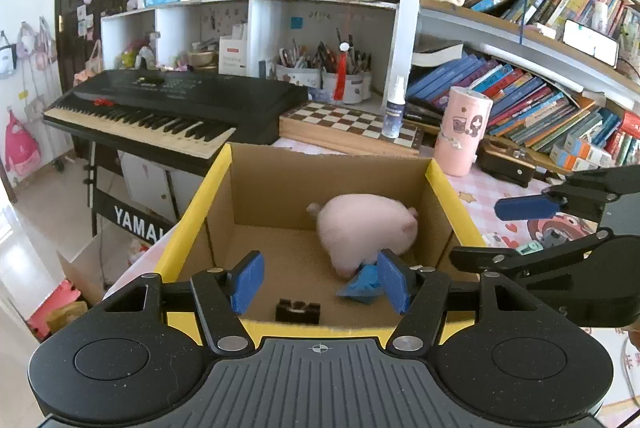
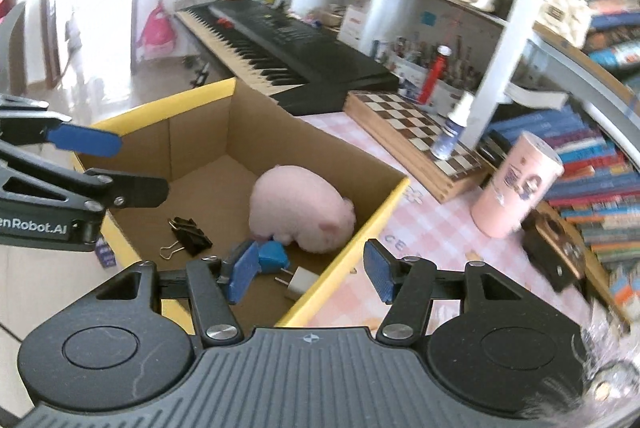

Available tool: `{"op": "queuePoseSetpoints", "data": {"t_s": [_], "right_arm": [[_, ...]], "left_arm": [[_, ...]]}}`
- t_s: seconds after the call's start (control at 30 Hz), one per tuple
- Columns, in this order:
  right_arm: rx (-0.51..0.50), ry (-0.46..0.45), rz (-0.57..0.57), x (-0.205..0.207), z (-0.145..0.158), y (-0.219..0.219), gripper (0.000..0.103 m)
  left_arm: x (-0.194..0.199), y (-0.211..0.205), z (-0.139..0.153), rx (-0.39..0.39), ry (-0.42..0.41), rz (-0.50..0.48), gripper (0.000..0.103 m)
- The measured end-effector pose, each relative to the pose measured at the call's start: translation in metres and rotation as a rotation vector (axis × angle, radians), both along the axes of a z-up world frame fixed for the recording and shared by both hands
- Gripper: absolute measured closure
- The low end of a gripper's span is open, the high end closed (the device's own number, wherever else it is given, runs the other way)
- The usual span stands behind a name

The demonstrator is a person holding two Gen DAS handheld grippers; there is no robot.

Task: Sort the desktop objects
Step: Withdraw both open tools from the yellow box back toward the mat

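Note:
An open cardboard box (image 1: 256,188) with yellow rims stands on the pink checked table; it also shows in the right wrist view (image 2: 200,148). Inside lie a pink plush pig (image 1: 366,228) (image 2: 300,208), a blue object (image 1: 362,282) (image 2: 274,256), a black binder clip (image 1: 298,310) (image 2: 190,234) and a white plug adapter (image 2: 298,284). My left gripper (image 1: 320,280) is open and empty above the box's near rim. My right gripper (image 2: 308,276) is open and empty over the box's right rim; it also shows in the left wrist view (image 1: 520,228).
A pink cylindrical can (image 1: 462,132) (image 2: 516,188), a chessboard (image 1: 352,126) (image 2: 416,132) with a small spray bottle (image 1: 394,108) (image 2: 450,132), and a dark wooden box (image 1: 506,160) (image 2: 556,248) stand on the table. A black keyboard (image 1: 168,108) and bookshelves (image 1: 540,100) stand behind.

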State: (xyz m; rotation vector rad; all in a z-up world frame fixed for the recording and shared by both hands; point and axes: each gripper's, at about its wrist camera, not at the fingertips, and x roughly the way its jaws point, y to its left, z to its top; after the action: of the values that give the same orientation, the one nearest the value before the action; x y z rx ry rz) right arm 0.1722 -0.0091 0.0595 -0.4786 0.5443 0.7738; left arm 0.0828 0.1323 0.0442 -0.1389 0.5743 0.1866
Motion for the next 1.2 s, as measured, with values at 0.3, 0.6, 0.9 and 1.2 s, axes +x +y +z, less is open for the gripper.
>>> {"op": "queuePoseSetpoints", "data": {"t_s": [0.3, 0.6, 0.9, 1.2], "right_arm": [[0.036, 0.016, -0.122, -0.034, -0.005, -0.021, 0.048], [0.092, 0.006, -0.219, -0.073, -0.009, -0.036, 0.048], [0.147, 0.036, -0.306, -0.120, -0.022, -0.045, 0.048], [0.202, 0.067, -0.429, -0.164, -0.038, -0.055, 0.047]], "left_arm": [[-0.031, -0.002, -0.001, -0.001, 0.007, -0.013, 0.039], [-0.063, -0.005, -0.004, 0.007, 0.019, -0.022, 0.039], [-0.091, -0.009, -0.007, 0.019, 0.028, -0.041, 0.039], [-0.113, -0.017, -0.014, 0.026, 0.039, -0.063, 0.037]]}}
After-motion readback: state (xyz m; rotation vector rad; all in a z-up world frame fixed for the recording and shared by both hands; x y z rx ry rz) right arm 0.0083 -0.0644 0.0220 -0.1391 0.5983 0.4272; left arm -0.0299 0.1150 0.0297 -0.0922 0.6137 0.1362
